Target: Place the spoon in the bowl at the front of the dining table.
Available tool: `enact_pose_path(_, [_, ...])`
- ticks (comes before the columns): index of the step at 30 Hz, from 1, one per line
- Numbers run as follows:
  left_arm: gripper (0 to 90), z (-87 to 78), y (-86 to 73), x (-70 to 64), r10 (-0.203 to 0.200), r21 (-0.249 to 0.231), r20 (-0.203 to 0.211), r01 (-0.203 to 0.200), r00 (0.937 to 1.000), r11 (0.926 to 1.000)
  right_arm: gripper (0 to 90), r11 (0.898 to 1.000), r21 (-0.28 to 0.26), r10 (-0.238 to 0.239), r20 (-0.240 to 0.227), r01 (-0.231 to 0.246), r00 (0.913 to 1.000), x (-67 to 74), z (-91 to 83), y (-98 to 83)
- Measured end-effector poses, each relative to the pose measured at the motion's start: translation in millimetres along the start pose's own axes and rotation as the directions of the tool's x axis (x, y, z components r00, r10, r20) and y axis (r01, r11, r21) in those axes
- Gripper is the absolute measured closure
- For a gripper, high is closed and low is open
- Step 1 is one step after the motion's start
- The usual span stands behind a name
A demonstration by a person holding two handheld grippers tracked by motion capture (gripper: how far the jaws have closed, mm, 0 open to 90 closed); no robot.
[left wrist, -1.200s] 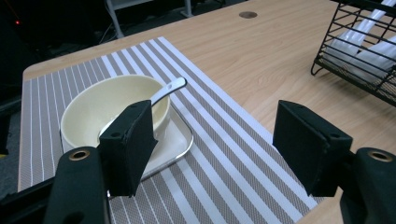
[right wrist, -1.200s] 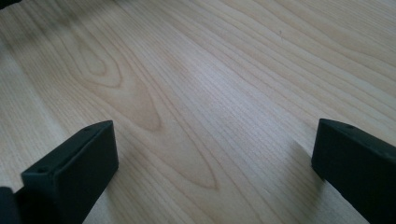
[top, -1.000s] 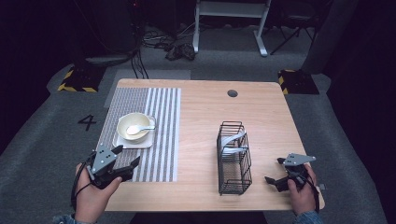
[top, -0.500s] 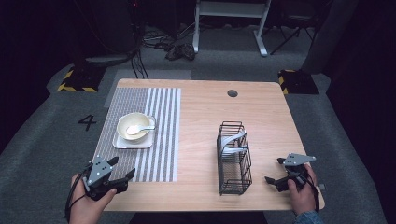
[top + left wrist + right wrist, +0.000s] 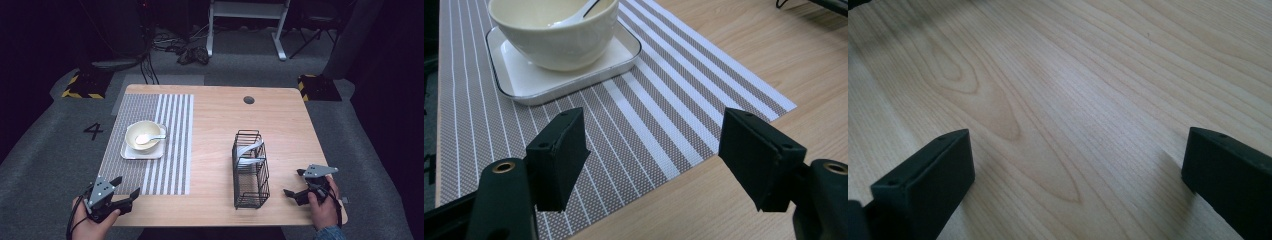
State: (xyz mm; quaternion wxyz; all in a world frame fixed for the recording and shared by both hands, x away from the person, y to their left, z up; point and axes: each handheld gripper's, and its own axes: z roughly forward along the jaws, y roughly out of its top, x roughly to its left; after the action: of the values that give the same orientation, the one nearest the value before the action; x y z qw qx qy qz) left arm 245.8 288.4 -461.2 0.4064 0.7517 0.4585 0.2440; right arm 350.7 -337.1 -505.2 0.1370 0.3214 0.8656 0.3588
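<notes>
Left gripper: I have my left gripper [image 5: 127, 192] low at the near left corner of the table [image 5: 280, 125], with its jaws wide apart and nothing between them. In the left gripper view its tips [image 5: 654, 150] hang over the near edge of the striped placemat [image 5: 664, 100], where the mat meets bare wood.

Right gripper: My right gripper [image 5: 294, 183] sits near the near right edge of the table, just to the right of the wire rack [image 5: 250, 172]. Its jaws are spread too and hold nothing. In the right gripper view [image 5: 1075, 160] I see plain wood grain between them.

Bowl: The cream bowl [image 5: 143, 135] stands upright on a white square plate [image 5: 131, 152], on the left part of the placemat [image 5: 172, 145]. It is well ahead of my left gripper, and nothing touches it. From the left gripper view the bowl [image 5: 554, 35] is at the top left, on the plate [image 5: 514, 70].

Spoon: A white spoon [image 5: 148, 138] lies in the bowl, with its handle over the rim toward the right.

Rack: The black wire rack stands on the right half of the table, between the two grippers and nearer the right one. I can see pale flat pieces [image 5: 248, 152] leaning inside it, but I cannot tell what they are.

Hands: My left hand [image 5: 92, 222] and right hand [image 5: 322, 207] come in from the bottom edge, each wrapped round its gripper.
</notes>
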Motion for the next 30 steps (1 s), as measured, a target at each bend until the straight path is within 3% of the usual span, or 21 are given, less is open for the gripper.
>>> enact_pose_path(16, [24.6,10.4,-24.2,7.2,-0.062,0.094,0.001,0.062,0.9981,0.9937,0.5,1.0,0.0,0.0,0.0,0.0,1.0,0.0,0.0,0.0])
enact_pose_path(21, [22.7,13.7,-30.2,8.8,-0.082,0.082,-0.034,0.085,0.996,0.993,0.5,1.0,0.0,0.0,0.0,0.0,1.0,0.0,0.0,0.0])
enact_pose_path(30, [18.7,22.8,-40.4,11.5,-0.078,0.089,-0.079,0.085,0.9938,0.9924,0.5,1.0,0.0,0.0,0.0,0.0,1.0,0.1,0.0,0.0])
